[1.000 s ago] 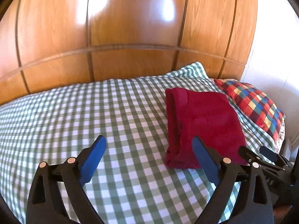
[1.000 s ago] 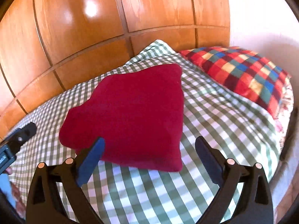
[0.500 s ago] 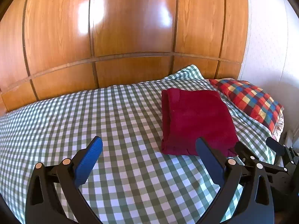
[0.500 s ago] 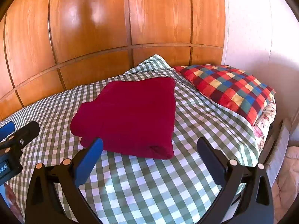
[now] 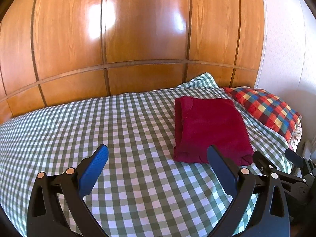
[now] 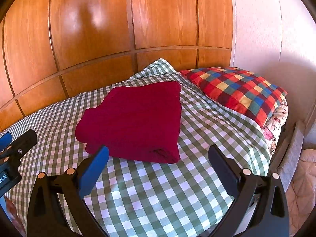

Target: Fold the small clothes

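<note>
A dark red garment [image 5: 211, 128] [image 6: 136, 118] lies folded into a neat rectangle on the green-and-white checked bedspread [image 5: 98, 130] [image 6: 207, 138]. My left gripper [image 5: 158, 156] hovers open over bare bedspread, to the near left of the garment, nothing between its blue pads [image 5: 94, 167]. In the right wrist view my right gripper [image 6: 158, 156] is open too, just in front of the garment's near folded edge and clear of it. The right gripper's black fingers [image 5: 276, 169] show at the right edge of the left wrist view.
A red, blue and yellow checked pillow [image 5: 264, 108] [image 6: 237, 90] lies right of the garment. A polished wooden headboard [image 5: 138, 39] [image 6: 118, 29] stands behind the bed, a pale wall [image 6: 266, 29] to its right. The bed's right edge drops off [image 6: 280, 148].
Both grippers have pulled back and slightly up from the folded garment, which now sits farther off in both views. The garment itself has not moved.
</note>
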The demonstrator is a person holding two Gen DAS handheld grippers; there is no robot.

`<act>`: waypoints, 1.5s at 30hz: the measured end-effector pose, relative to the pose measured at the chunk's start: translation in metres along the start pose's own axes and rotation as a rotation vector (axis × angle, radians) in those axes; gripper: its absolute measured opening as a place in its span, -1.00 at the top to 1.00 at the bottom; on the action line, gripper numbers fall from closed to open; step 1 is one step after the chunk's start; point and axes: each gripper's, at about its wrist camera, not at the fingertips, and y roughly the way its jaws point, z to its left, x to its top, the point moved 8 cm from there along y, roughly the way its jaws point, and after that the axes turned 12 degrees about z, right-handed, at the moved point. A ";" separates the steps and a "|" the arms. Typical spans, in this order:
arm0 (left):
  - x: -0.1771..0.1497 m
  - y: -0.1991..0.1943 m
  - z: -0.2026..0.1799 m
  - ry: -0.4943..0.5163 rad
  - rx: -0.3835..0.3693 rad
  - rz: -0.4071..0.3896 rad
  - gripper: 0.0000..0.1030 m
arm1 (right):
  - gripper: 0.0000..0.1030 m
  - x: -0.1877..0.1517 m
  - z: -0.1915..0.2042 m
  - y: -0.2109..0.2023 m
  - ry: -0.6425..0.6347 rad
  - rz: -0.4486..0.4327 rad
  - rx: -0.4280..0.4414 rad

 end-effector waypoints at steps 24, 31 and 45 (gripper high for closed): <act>-0.002 0.000 0.005 0.006 0.011 0.001 -0.92 | -0.95 -0.006 0.005 0.004 -0.017 0.015 0.002; -0.001 -0.002 0.006 0.006 0.009 -0.006 -0.92 | -0.95 -0.006 0.006 0.006 -0.020 0.025 0.005; -0.003 0.008 0.015 -0.021 0.023 0.026 -0.92 | -0.95 -0.001 -0.015 0.015 0.019 0.036 -0.012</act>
